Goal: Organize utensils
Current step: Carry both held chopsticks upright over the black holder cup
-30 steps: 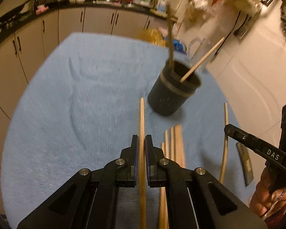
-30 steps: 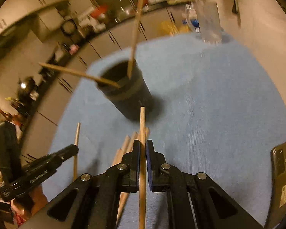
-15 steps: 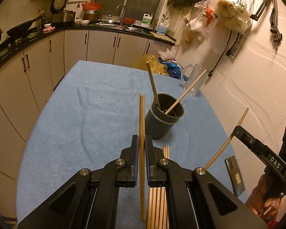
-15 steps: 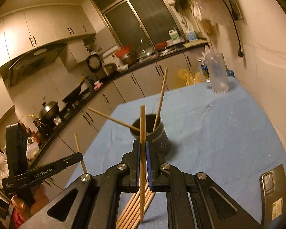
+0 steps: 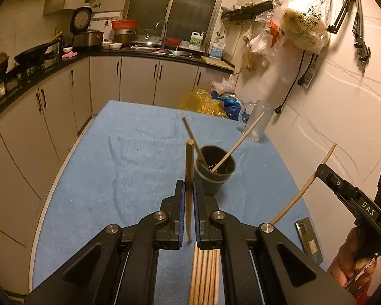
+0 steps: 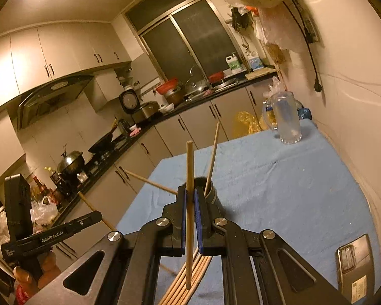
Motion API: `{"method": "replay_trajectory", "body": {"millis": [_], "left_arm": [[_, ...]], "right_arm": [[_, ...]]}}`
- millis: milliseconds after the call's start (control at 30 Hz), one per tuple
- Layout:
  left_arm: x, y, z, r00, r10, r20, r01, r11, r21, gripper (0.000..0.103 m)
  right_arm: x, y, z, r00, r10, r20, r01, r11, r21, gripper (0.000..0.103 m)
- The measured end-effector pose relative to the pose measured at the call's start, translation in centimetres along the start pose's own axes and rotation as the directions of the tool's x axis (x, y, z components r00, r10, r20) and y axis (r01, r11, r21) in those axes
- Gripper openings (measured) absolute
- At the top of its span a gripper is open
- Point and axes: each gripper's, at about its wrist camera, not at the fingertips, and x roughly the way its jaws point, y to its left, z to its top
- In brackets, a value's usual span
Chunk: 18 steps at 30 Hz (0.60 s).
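My left gripper (image 5: 188, 190) is shut on a wooden chopstick (image 5: 189, 167) held upright above the blue table. My right gripper (image 6: 189, 198) is shut on another chopstick (image 6: 189, 178), also upright. A dark round holder (image 5: 214, 171) stands on the cloth ahead with two chopsticks leaning in it; in the right wrist view the holder (image 6: 210, 193) sits just behind my fingers. Several loose chopsticks (image 5: 205, 274) lie in a bundle on the cloth under the grippers, and they show in the right wrist view (image 6: 188, 279). The right gripper (image 5: 325, 172) with its chopstick shows at the right of the left wrist view.
A blue cloth (image 5: 129, 157) covers the table. A clear glass jug (image 6: 285, 119) stands at the far right corner by the wall. A phone (image 6: 355, 267) lies near the right edge. Kitchen cabinets (image 5: 50, 111) run along the left and back.
Both grippers have lifted and tilted up from the table, each carrying its chopstick from lying low to upright. The holder now sits lower and farther in view.
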Motion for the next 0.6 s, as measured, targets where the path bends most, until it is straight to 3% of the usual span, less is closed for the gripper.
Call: {"method": "replay_trajectory", "body": {"millis": [267,600], "left_arm": [[-1.1,-2.2,2.9,0.999,-0.013,0.031,0.012,0.999,0.033,0.006],[-0.9,-4.8,9.3,0.996,-0.033,0.087,0.029,0.999,0.041,0.006]], "right_arm": [[-1.5,0.2,3.5,0.997,0.011,0.077,-0.011,1.0,0.006,0.007],[-0.5,0.0,9.0,0.986,-0.025,0.167,0.016,0.998,0.057,0.007]]}}
